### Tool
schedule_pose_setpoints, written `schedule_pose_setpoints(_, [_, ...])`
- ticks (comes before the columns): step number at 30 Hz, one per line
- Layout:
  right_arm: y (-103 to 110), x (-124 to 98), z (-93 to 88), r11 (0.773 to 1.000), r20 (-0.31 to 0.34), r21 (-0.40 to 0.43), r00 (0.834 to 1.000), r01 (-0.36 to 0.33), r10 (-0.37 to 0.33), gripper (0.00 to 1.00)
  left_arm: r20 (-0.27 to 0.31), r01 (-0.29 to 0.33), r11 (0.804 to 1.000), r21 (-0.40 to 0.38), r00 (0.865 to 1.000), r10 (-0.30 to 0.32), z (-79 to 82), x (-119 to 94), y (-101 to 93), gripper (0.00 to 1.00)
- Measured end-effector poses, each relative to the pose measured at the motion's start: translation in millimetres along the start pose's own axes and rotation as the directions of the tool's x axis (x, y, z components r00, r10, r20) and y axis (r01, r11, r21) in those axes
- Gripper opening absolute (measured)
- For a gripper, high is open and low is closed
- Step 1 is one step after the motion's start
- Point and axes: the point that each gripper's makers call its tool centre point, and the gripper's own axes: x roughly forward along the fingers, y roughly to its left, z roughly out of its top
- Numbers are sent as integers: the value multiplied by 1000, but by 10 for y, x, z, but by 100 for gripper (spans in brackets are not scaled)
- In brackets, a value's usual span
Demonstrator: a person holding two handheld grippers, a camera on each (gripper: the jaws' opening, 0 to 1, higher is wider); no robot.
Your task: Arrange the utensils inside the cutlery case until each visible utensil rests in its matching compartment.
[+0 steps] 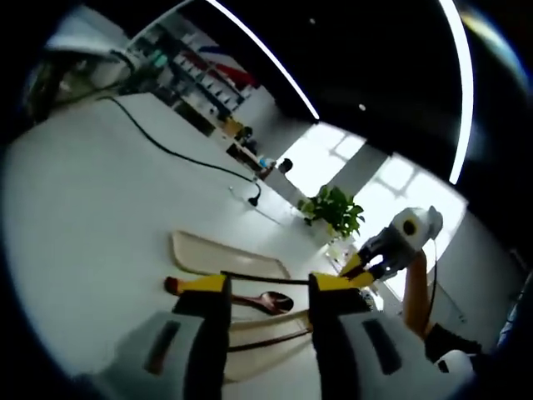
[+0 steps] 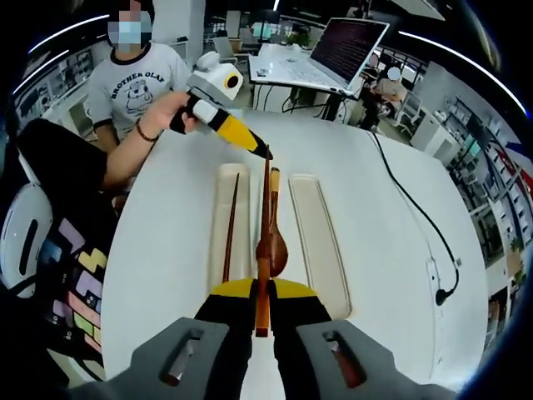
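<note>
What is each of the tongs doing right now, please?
Left tongs: open, holding nothing, above the wooden spoon.
Right tongs: closed on the spoon's handle, over the tray on the table.

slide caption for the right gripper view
Right gripper shut on wooden spoon between two trays, left gripper at its far end.
</note>
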Motion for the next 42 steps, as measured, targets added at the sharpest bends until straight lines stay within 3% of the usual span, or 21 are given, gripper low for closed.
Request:
schedule_pose_setpoints(2, [28, 29, -16, 1000, 3, 2, 1000, -12, 12, 4, 10, -4, 1000, 28, 1000, 4, 44, -37, 30, 20])
schedule_pose_setpoints(7, [124, 87, -36, 999, 15, -2, 999, -49, 49, 4, 17, 7, 999, 47, 1000, -8, 96, -99, 40, 19])
schedule_pose_setpoints(11, [212, 164, -119, 998, -13, -20, 998, -58, 58, 4, 25, 31, 997, 71, 999, -33, 119, -136, -11, 15])
schedule_pose_setpoints(15, [259, 223, -179, 997, -21, -12, 997, -76, 76, 4, -5, 43, 994, 101, 999, -43, 82, -156, -25, 9])
schedule_pose_setpoints(21, [294, 303, -306, 995, -41, -5, 994, -101, 101, 4, -112, 16, 986, 169, 994, 4, -104, -135, 48, 7])
schedule_pose_setpoints(25, [337, 406, -390, 994, -68, 13, 991, -113, 113, 4, -164, -36, 965, 260, 983, 81, -221, -99, 135, 7])
schedule_pose_setpoints(36, [362, 474, -431, 991, -78, 48, 989, -121, 125, 4, -151, -76, 943, 323, 980, 131, -206, -87, 209, 7])
schedule_pose_setpoints(42, [332, 486, -454, 991, -81, 71, 990, -114, 119, 4, -178, -73, 923, 378, 972, 150, -270, -60, 233, 10])
